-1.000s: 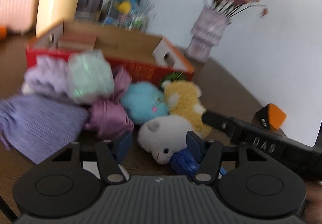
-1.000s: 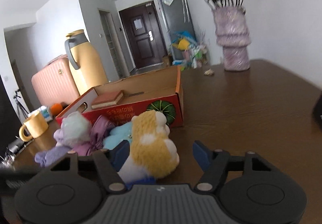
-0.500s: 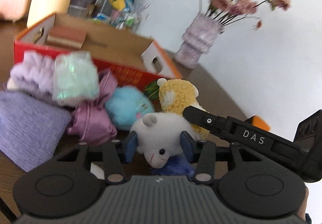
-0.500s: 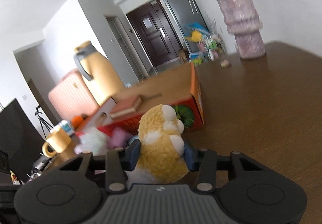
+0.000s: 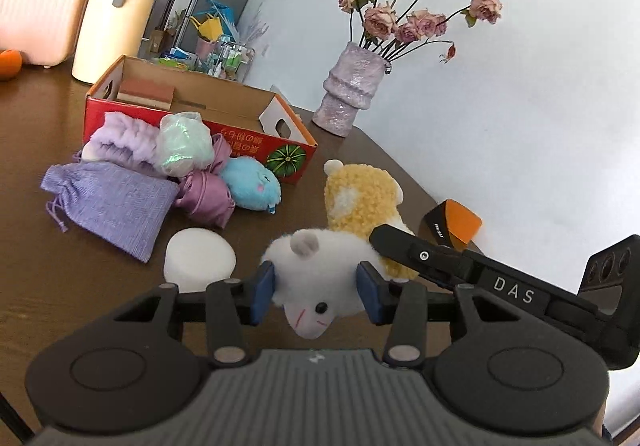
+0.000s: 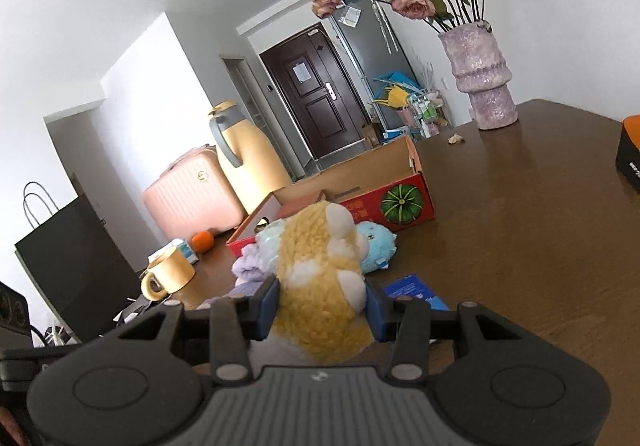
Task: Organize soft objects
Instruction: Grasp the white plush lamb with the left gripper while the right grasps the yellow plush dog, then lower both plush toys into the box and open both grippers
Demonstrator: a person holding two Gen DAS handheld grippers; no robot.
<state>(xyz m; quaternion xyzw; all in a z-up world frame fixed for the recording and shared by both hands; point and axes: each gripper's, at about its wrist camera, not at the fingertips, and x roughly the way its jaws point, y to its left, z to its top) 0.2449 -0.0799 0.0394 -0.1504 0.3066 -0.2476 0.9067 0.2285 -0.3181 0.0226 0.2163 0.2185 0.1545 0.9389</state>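
Blue packet (image 6: 414,292) half hidden behind right gripper (image 6: 320,304), its print unreadable

A: What does the lower centre of the left wrist view show?
B: The left gripper (image 5: 316,288), its blue pads pressed against both flanks of a white plush toy (image 5: 316,278); the jaws have just been closing onto it.

A: And the black bar at the right of that frame?
B: The right gripper (image 5: 404,246), entering from the lower right, its finger reaching to a yellow plush toy (image 5: 360,201).

A: How does the right wrist view present it?
B: The right gripper (image 6: 320,304) sits at lower centre, pads clamped on either side of the yellow plush toy (image 6: 316,286); its jaws have likewise just been closing.
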